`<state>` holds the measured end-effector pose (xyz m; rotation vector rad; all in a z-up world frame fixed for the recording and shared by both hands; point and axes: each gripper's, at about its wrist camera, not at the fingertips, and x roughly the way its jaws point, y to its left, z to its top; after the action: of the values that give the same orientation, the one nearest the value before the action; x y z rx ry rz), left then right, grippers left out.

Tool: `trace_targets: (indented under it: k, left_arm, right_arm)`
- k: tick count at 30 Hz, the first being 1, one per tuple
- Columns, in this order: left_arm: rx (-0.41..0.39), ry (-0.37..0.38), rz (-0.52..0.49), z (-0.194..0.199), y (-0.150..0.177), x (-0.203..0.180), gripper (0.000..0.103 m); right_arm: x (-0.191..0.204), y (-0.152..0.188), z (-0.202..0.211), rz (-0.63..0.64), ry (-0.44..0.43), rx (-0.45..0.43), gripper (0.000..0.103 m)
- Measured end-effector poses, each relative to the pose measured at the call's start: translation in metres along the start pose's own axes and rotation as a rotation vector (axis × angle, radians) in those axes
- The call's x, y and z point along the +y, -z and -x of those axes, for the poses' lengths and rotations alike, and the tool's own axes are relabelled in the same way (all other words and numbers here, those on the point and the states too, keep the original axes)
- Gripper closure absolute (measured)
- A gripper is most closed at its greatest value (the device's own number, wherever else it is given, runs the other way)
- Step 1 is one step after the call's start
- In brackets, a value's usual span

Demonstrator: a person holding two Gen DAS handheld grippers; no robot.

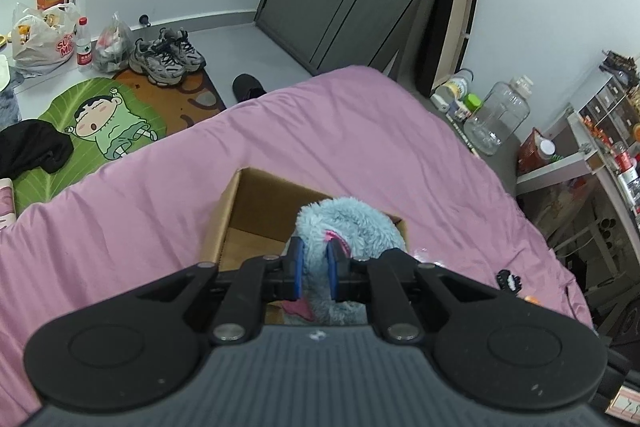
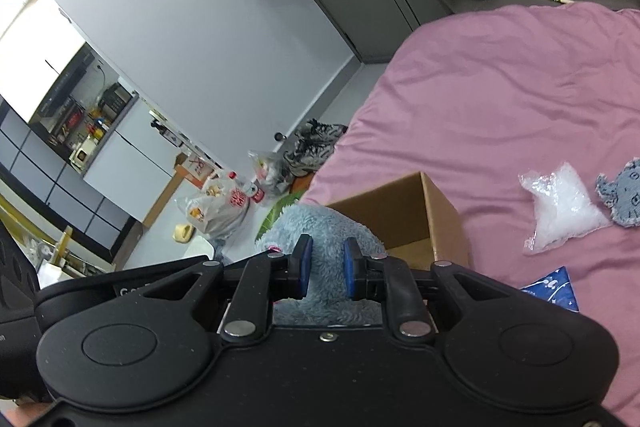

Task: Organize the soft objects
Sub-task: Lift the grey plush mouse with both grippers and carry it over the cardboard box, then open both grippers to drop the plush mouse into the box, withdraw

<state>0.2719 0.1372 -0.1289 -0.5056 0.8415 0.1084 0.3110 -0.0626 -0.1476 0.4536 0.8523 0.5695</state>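
Observation:
A fluffy light-blue plush toy with pink details hangs over an open cardboard box on the pink bed. My left gripper is shut on the plush. In the right wrist view my right gripper is also shut on the same plush, beside the box. A clear plastic bag of white filling, a small grey-blue plush and a blue starred packet lie on the bed to the right.
A cartoon floor mat, sneakers, plastic bags and a water bottle are on the floor left of the bed. A large clear jar and shelves stand to the right. A small black item lies on the bed.

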Motion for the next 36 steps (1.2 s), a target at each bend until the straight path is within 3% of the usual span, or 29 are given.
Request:
trace_targets:
  k: [6,8,12,15,19,23,26,36]
  left_arm:
    - [0.025,-0.011,-0.009,-0.013,-0.004,0.003,0.092]
    - [0.028,-0.026,-0.020,-0.016,-0.006,0.002,0.091]
    - [0.033,-0.118,-0.034,-0.022,-0.012,0.002,0.088]
    - [0.033,-0.128,-0.023,-0.015,-0.016,0.002,0.079]
    - [0.031,-0.162,-0.039,-0.005,-0.016,-0.006,0.058]
    - [0.006,-0.191,-0.041,0.008,-0.015,-0.015,0.039]
    - [-0.010,-0.185,-0.086,0.018,-0.012,-0.027,0.032]
    - [-0.032,-0.162,-0.125,0.042,0.003,-0.066,0.024]
  right_arm:
    - [-0.010,0.002,-0.015,-0.052,0.007,0.020,0.085]
    - [-0.012,0.003,-0.017,-0.067,0.002,0.021,0.080]
    - [-0.016,0.006,-0.026,-0.104,-0.002,0.069,0.072]
    - [-0.016,0.006,-0.021,-0.105,0.011,0.070,0.057]
    - [-0.011,0.000,-0.006,-0.090,0.025,0.050,0.043]
    - [-0.009,-0.005,0.015,-0.071,0.047,0.044,0.022]
    - [-0.015,-0.008,0.030,-0.074,0.057,0.047,0.022]
    - [-0.035,-0.020,0.082,-0.033,0.170,0.020,0.014]
